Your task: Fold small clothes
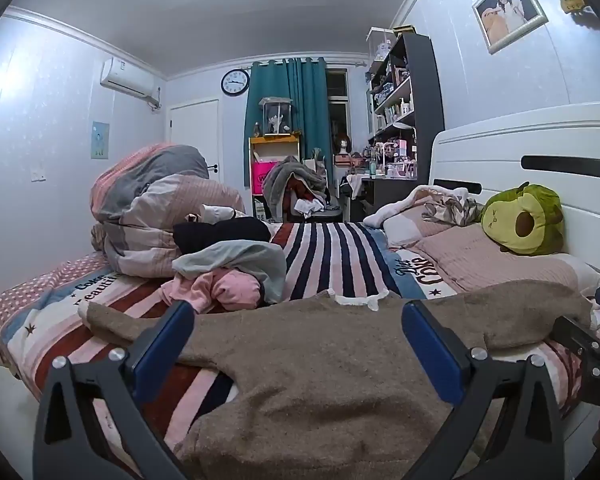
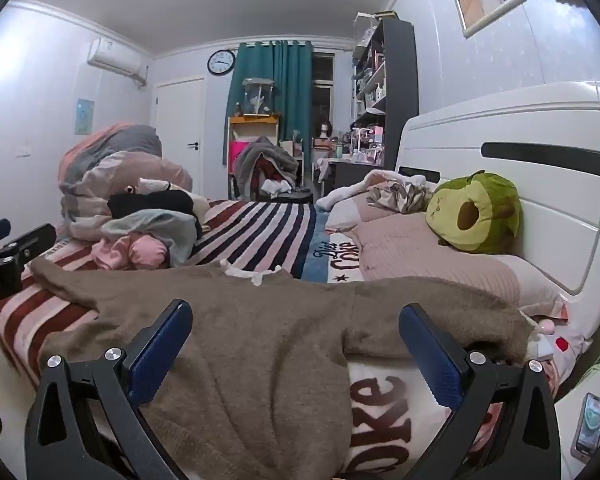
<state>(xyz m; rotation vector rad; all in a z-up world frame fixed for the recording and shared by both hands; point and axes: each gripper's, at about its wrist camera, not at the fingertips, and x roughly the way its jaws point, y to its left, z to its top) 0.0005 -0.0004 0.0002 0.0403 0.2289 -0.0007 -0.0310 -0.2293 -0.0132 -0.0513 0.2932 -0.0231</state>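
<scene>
Two grippers, ours, hang side by side over the near edge of the bed, both tipped slightly downward. We hold the left gripper (image 1: 298, 316) with its blue-padded jaws spread as wide as they go, nothing clasped between them; the right gripper (image 2: 296, 316) stands just as wide and equally empty. Beneath both lies the brown knit sweater (image 1: 308, 364), spread flat on the striped blanket (image 1: 332, 256) with its sleeves stretched out to either side and its white frilled collar (image 1: 356, 300) toward the far side. We cannot tell whether the pads touch the wool or float just above it. Beyond the sweater's left sleeve sits a heap of small clothes (image 1: 228, 272): pink at the bottom, grey over it, black on top, leaning against a bundled quilt (image 1: 156, 204). Near the white headboard (image 2: 512, 184) an avocado plush (image 2: 474, 212) rests on a pink pillow (image 2: 428, 264). At the lower right of the right wrist view, a phone (image 2: 590, 426) lies beside the bed.
</scene>
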